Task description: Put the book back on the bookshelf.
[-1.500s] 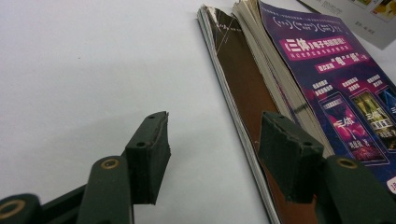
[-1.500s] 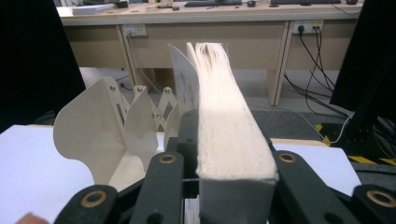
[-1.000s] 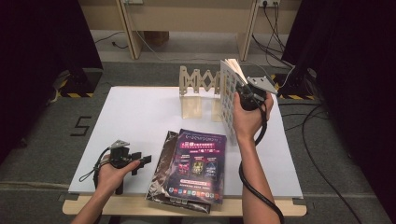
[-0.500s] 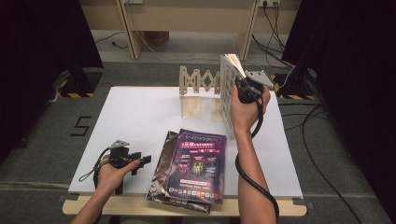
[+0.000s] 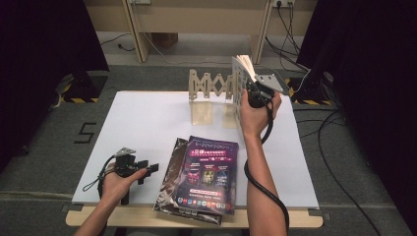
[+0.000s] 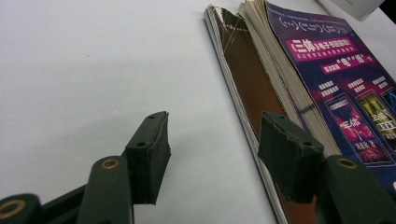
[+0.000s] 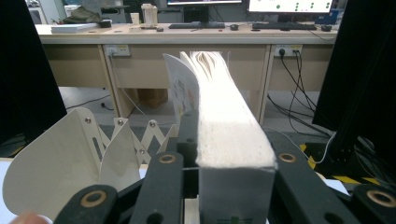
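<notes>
My right gripper (image 5: 253, 94) is shut on a thick pale book (image 5: 242, 73) and holds it upright above the table's back right, beside the right end of a wooden accordion rack (image 5: 209, 86). In the right gripper view the book's page edges (image 7: 219, 93) run away from between the jaws of the right gripper (image 7: 231, 149), and the rack's rounded slats (image 7: 70, 154) stand to the left. My left gripper (image 5: 146, 169) rests open near the front left edge. Its jaws (image 6: 215, 126) are apart over bare table, with a brown-covered book (image 6: 243, 74) just past the right pad.
A purple-covered book (image 5: 209, 172) lies on the brown one (image 5: 172, 164) at the table's front centre. The white table top (image 5: 147, 123) stretches between the stack and the rack. Cables trail on the floor at the right, and desks stand beyond the table.
My right hand has carried the upright book a little to the left and farther back, closer to the rack's right end. The left hand has stayed where it was.
</notes>
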